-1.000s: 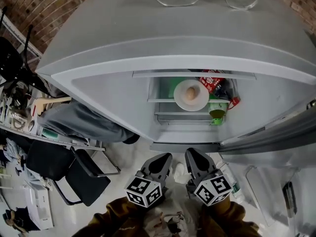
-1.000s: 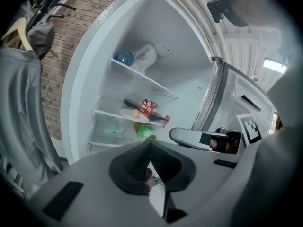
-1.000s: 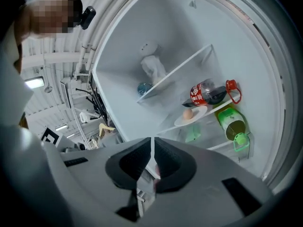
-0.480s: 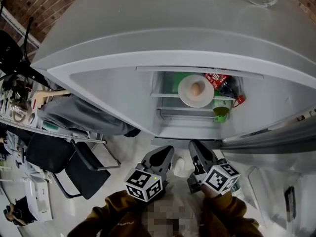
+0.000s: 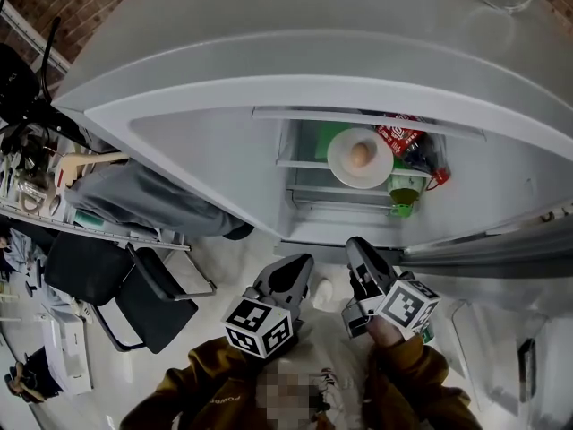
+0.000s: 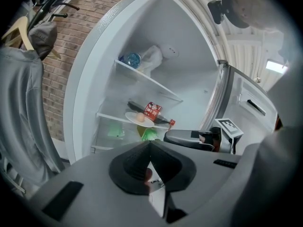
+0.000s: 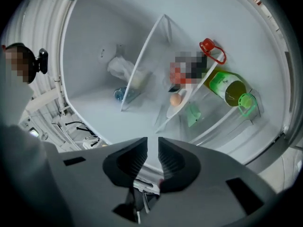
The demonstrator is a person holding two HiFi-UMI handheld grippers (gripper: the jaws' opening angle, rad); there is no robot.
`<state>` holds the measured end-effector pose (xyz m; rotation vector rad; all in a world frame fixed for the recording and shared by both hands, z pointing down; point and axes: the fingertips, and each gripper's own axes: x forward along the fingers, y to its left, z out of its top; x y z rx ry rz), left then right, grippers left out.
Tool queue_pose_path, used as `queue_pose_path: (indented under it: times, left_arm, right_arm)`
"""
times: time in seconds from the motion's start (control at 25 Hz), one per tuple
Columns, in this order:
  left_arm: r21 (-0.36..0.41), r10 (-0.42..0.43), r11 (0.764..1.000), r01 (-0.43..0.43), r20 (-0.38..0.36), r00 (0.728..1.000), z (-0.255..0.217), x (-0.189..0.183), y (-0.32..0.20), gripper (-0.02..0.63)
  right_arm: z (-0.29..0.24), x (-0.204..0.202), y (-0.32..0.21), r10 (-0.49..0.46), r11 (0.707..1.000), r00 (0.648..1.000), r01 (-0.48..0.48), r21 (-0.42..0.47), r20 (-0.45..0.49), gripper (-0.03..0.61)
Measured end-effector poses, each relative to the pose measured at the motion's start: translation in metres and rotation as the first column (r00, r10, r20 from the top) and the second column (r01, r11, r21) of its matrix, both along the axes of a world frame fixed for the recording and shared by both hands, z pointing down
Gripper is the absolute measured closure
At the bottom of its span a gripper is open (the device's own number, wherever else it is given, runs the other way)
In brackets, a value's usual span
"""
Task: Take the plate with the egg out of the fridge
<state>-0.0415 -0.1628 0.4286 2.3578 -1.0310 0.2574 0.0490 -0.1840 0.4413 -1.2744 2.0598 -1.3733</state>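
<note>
Hovering low in the frame before the open fridge point(image 5: 269, 70), the left tool point(image 5: 291, 282) clenched on nothing and the right tool point(image 5: 361, 256) slightly parted and empty, the reach looks barely begun; next comes closing in on the plate point(image 5: 340, 165) with the egg point(image 5: 360, 154) on its shelf, upper centre-right.

The fridge point(image 5: 206, 155) lining is smooth, faintly glossy white plastic. The plate point(image 5: 340, 165) shines white, and the wall point(image 6: 61, 56) is rough red brick.
</note>
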Motion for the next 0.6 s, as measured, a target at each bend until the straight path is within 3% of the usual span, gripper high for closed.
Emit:
queue_pose_path:
  times: [0.6]
  left_arm:
    - [-0.001,-0.006,1.000,0.006,-0.008,1.000,-0.001,-0.010,-0.004,0.607]
  right_arm:
    - [0.010,0.006,-0.025,0.045,0.998,0.994,-0.040,-0.057,0.103,0.526]
